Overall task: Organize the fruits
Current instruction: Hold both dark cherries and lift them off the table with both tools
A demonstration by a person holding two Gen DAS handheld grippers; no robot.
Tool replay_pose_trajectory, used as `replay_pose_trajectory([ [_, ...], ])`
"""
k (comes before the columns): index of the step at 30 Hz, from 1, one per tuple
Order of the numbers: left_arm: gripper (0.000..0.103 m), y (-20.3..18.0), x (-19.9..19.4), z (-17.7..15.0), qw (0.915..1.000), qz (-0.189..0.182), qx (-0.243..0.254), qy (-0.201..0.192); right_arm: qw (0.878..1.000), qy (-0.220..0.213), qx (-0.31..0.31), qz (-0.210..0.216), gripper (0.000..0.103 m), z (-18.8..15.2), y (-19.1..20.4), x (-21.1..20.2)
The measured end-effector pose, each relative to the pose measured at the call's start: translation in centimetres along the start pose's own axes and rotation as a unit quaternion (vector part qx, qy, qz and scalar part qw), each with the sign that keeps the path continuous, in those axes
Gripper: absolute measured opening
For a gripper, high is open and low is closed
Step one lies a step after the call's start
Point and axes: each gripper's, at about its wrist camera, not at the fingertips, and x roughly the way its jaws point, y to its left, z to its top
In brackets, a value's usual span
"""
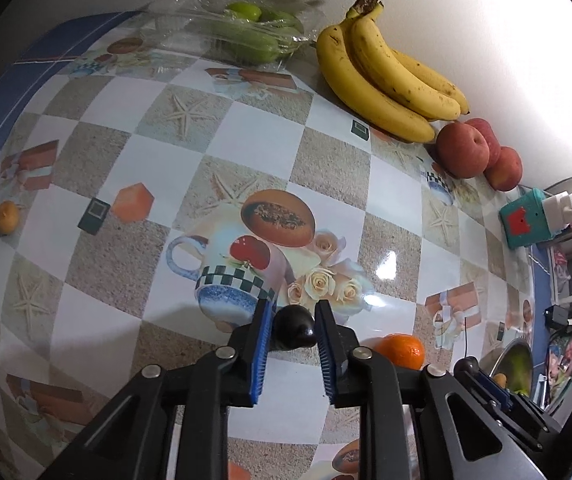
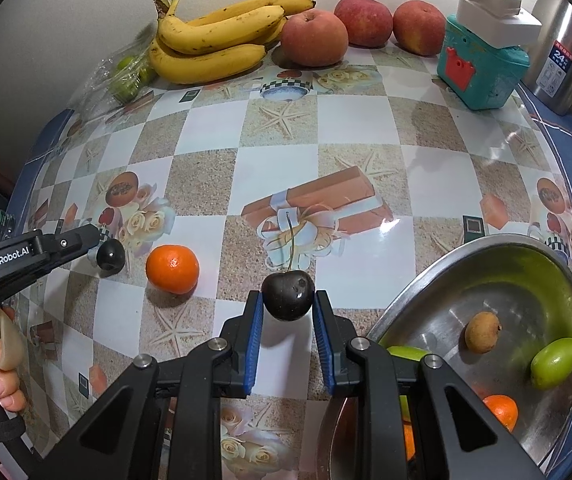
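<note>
Above the tablecloth (image 2: pixel 278 160), each gripper (image 1: pixel 294 330) (image 2: pixel 288 312) clamps a cherry (image 1: pixel 292 326) (image 2: pixel 287 295).

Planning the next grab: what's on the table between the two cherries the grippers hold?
One loose orange sits between the left cherry and right cherry, in the right wrist view.

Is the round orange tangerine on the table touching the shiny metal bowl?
Apart. Right wrist view: patterned tablecloth shows between the tangerine and the bowl.
</note>
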Motion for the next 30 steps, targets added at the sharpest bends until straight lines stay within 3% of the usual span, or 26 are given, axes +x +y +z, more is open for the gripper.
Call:
replay_pose_trajectory([
  [6,0.029,-0.5,1.1,-0.2,0.9997,0.015,0.015,0.01,1.0,0.001,0.002,0.001,0.026,0.0,-0.1,0.0],
  [14,0.047,-1.7,1.9,-0.5,0.999,0.021,0.036,0.016,1.0,0.001,0.005,0.003,0.026,0.0,-0.3,0.0],
  [27,0.046,-2.9,2.7,-1.0,0.9956,0.061,0.07,0.012,1.0,0.004,0.009,0.008,0.026,0.0,-0.3,0.0],
  [30,0.037,-3.4,3.0,-1.1,0.9935,0.08,0.081,0.007,1.0,0.005,0.01,0.008,0.026,0.0,-0.4,0.0],
])
